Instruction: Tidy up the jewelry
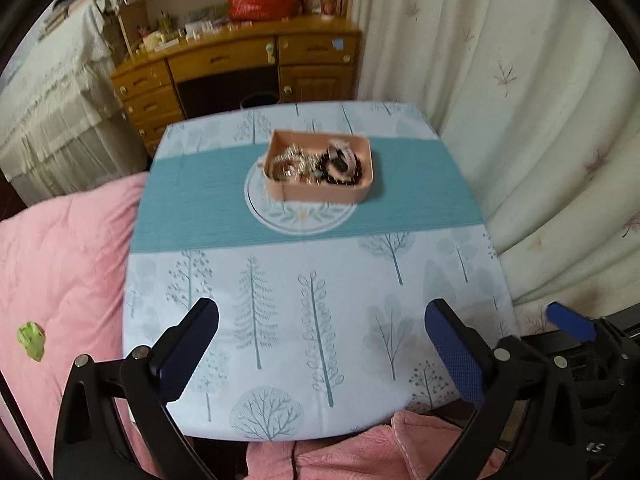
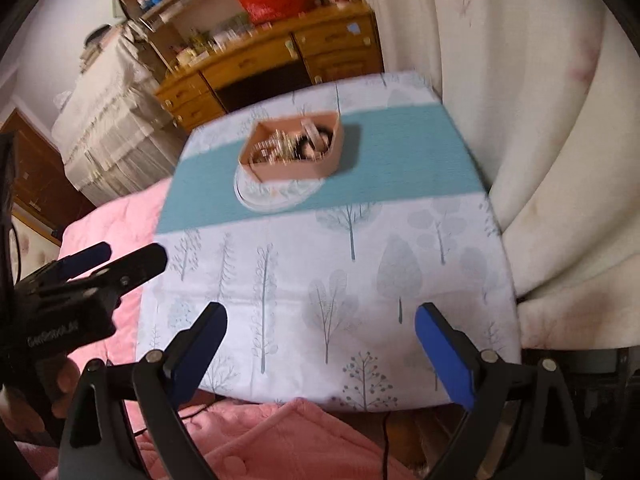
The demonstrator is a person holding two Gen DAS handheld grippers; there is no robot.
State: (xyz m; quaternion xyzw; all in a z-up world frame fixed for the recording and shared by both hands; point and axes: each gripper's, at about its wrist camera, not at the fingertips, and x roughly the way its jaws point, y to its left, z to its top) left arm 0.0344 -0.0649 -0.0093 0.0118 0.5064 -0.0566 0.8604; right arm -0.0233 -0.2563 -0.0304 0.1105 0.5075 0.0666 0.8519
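I see the pink box [image 1: 322, 168] of jewelry [image 1: 316, 165] lying with its long axis across the left view, on the teal band of the desk [image 1: 280, 300], over a round white motif. It sits well ahead of my left gripper [image 1: 320, 344] and right gripper [image 2: 320, 348], both spread wide with nothing between the fingers, above the desk's near edge. Motion blur smears the tangle inside; I can only make out silvery chains and dark beads.
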